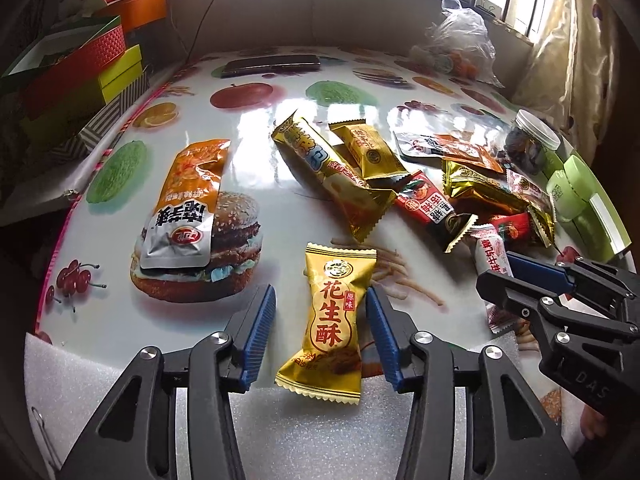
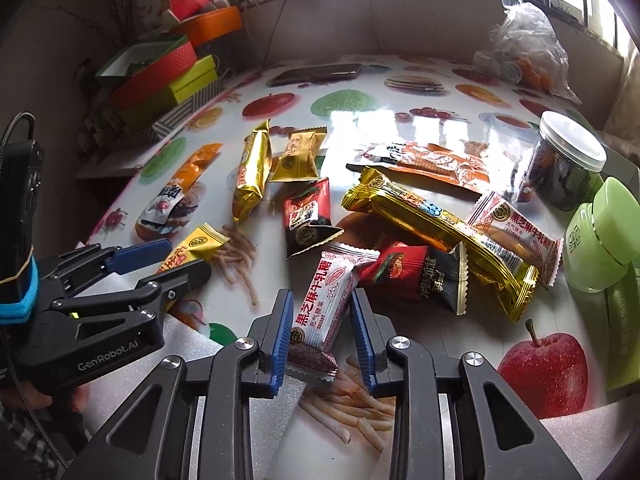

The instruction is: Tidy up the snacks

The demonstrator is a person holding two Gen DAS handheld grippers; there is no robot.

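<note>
A yellow peanut-candy packet (image 1: 334, 320) lies on the printed tablecloth between the blue pads of my left gripper (image 1: 320, 296). One pad touches its right edge and a gap shows on its left side, so the gripper is open. In the right wrist view the same left gripper (image 2: 189, 257) straddles that yellow packet (image 2: 200, 245). My right gripper (image 2: 322, 296) is shut on a white black-sesame nougat packet (image 2: 320, 312), squeezed between both pads. From the left wrist view, the right gripper (image 1: 496, 270) holds that white packet (image 1: 489, 258) at the pile's near edge.
A loose pile of snack packets (image 2: 440, 224) lies mid-table. An orange pouch (image 1: 188, 200) sits apart on the left. A lidded jar (image 2: 568, 160) and green pots (image 2: 604, 236) stand at the right. Stacked boxes (image 1: 80, 64), a phone (image 1: 272, 65) and a plastic bag (image 1: 460, 44) line the back.
</note>
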